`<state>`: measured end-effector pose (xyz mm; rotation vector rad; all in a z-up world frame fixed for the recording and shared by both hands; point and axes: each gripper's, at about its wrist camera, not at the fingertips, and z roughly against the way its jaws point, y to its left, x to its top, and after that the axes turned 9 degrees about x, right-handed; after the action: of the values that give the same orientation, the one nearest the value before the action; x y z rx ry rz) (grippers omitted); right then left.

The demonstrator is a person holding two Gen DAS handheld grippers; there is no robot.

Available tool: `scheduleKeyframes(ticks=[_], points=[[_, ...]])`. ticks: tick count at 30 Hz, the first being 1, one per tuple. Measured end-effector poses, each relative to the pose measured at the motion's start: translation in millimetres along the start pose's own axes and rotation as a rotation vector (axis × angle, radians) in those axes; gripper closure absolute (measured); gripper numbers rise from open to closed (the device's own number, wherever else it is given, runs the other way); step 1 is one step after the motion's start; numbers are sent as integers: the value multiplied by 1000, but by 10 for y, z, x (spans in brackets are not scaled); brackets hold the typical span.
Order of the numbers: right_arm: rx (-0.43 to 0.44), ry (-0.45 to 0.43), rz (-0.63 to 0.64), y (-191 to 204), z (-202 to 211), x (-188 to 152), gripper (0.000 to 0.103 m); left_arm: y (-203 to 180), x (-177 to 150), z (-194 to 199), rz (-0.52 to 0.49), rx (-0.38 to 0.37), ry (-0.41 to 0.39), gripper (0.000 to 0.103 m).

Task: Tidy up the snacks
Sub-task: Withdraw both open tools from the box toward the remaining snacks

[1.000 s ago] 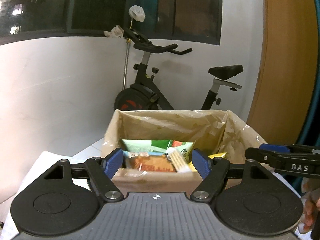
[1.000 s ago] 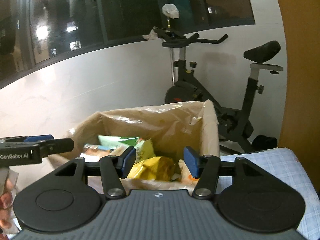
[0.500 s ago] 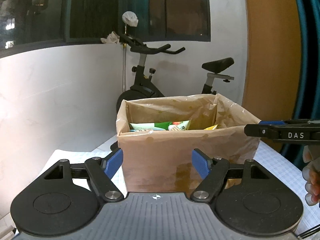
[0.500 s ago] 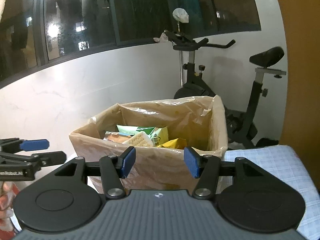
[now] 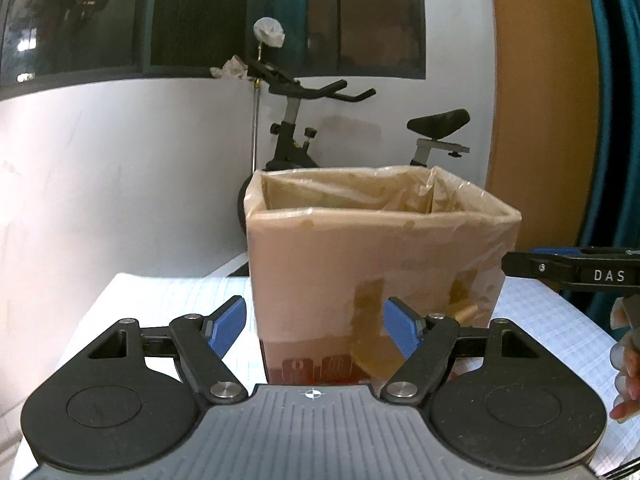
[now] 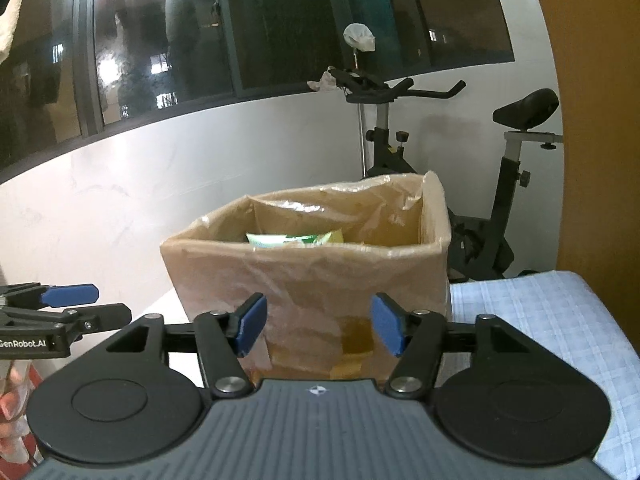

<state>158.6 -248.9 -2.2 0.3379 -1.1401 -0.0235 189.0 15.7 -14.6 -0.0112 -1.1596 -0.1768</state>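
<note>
A cardboard box lined with clear plastic (image 5: 372, 256) stands on the table; it also shows in the right wrist view (image 6: 308, 272). A green snack packet (image 6: 296, 239) peeks over its rim in the right wrist view; the contents are hidden in the left wrist view. My left gripper (image 5: 314, 330) is open and empty, low in front of the box's near wall. My right gripper (image 6: 316, 324) is open and empty, also in front of the box. The right gripper shows from the side in the left wrist view (image 5: 572, 270), and the left gripper in the right wrist view (image 6: 60, 308).
The table has a pale checked cloth (image 6: 536, 320). A black exercise bike (image 5: 320, 136) stands behind the box against a white wall under dark windows. An orange panel (image 5: 536, 100) is at the right.
Both grippers have drawn back and dropped from above the box opening to in front of its near wall. The snacks inside are mostly out of sight now. Both stay open and empty.
</note>
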Motion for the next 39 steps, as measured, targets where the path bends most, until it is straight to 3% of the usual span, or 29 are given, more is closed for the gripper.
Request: scheduleKeyframes(ticks=[9, 16, 25, 39], points=[[-52, 75, 15, 25, -41, -368, 32, 11, -338, -64, 39, 20, 59, 25], [-69, 108, -48, -85, -42, -731, 32, -72, -580, -90, 33, 40, 88, 25], [-161, 182, 24, -125, 9, -1206, 31, -157, -900, -96, 36, 40, 149, 25], [-100, 260, -2, -187, -86, -1447, 32, -227, -1128, -193, 27, -3, 236, 25]])
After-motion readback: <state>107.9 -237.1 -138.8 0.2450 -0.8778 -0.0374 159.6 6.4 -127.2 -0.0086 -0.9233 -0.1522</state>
